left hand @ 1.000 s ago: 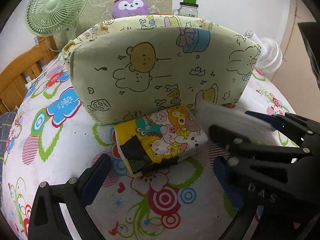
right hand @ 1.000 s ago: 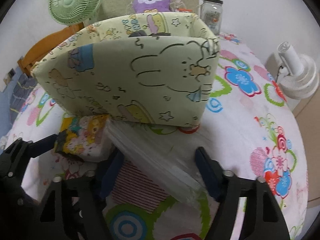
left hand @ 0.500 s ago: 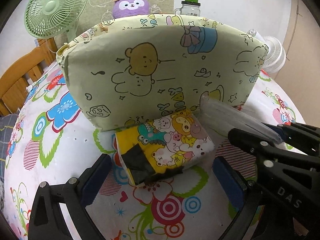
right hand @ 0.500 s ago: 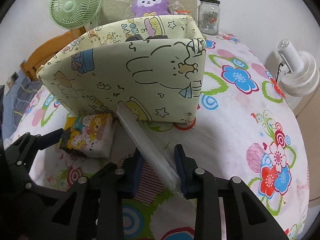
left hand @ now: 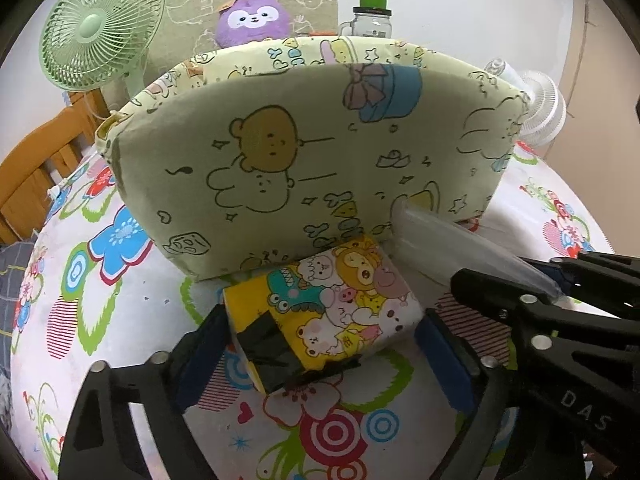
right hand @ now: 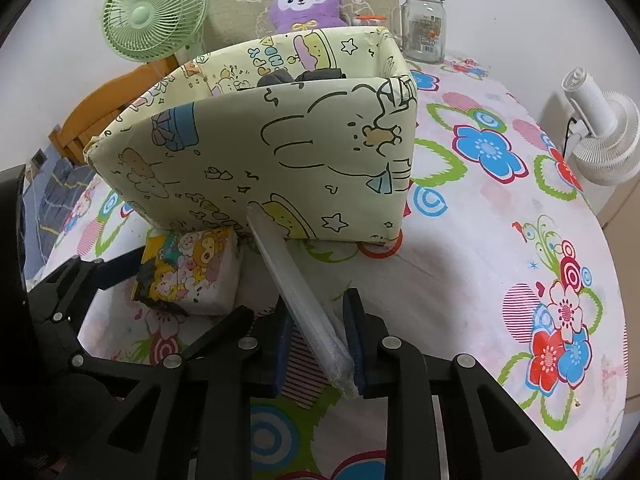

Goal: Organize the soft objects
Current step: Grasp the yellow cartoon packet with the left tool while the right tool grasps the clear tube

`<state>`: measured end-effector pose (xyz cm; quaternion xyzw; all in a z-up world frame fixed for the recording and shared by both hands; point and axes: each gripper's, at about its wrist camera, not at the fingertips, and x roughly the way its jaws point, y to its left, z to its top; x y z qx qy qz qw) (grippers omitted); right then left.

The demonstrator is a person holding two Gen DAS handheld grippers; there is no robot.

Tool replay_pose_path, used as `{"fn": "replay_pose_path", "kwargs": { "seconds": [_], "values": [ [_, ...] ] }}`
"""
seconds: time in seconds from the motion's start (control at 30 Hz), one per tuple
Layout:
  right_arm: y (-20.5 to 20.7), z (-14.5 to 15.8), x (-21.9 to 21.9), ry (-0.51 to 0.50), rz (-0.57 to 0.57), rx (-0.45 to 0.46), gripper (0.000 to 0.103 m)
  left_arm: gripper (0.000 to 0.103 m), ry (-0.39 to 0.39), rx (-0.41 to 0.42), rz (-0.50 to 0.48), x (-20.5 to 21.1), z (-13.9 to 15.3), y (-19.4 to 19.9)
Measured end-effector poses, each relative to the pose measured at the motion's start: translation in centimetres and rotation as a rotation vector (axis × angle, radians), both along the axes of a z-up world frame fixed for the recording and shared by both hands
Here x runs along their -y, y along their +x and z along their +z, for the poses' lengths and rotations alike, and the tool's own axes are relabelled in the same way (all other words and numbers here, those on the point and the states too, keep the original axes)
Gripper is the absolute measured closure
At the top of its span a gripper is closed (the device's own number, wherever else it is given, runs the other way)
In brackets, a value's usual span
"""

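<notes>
A cartoon-printed tissue pack (left hand: 332, 308) lies on the flowered tablecloth in front of a pale green fabric storage box (left hand: 312, 152). My left gripper (left hand: 320, 356) is open, its fingers on either side of the pack. My right gripper (right hand: 320, 344) is shut on a flat clear plastic packet (right hand: 296, 292), held tilted up with its far end against the box's front wall (right hand: 256, 168). The tissue pack also shows in the right wrist view (right hand: 192, 272). The clear packet also shows in the left wrist view (left hand: 452, 248). Dark items (right hand: 304, 76) lie inside the box.
Behind the box stand a green fan (right hand: 152, 12), a purple plush toy (right hand: 304, 0) and a glass jar with a green lid (right hand: 424, 28). A white fan (right hand: 600, 136) stands off the table's right side. A wooden chair (left hand: 36, 160) is at the left.
My right gripper closed on the clear packet and lifted it on edge. My left gripper moved forward until its fingers flank the tissue pack.
</notes>
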<state>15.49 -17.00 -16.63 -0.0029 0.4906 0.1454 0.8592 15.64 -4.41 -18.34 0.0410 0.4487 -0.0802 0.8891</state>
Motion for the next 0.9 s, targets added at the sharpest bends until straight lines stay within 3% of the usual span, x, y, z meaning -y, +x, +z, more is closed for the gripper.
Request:
{"fn": "replay_pose_path", "kwargs": {
  "seconds": [0.23, 0.63, 0.7, 0.9],
  "values": [
    [0.1, 0.0, -0.4, -0.005, 0.007, 0.000, 0.076, 0.019, -0.002, 0.011, -0.003, 0.0, 0.2, -0.3],
    [-1.1, 0.5, -1.2, 0.007, 0.042, 0.020, 0.084, 0.019, -0.020, 0.023, 0.012, -0.4, 0.6, -3.1],
    [-1.5, 0.7, -1.4, 0.009, 0.049, 0.026, 0.089, 0.020, -0.025, 0.025, 0.012, -0.4, 0.9, -3.6],
    [-2.6, 1.3, -1.6, 0.011, 0.058, 0.045, 0.090, 0.020, -0.028, 0.037, 0.023, -0.5, 1.4, -4.9]
  ]
}}
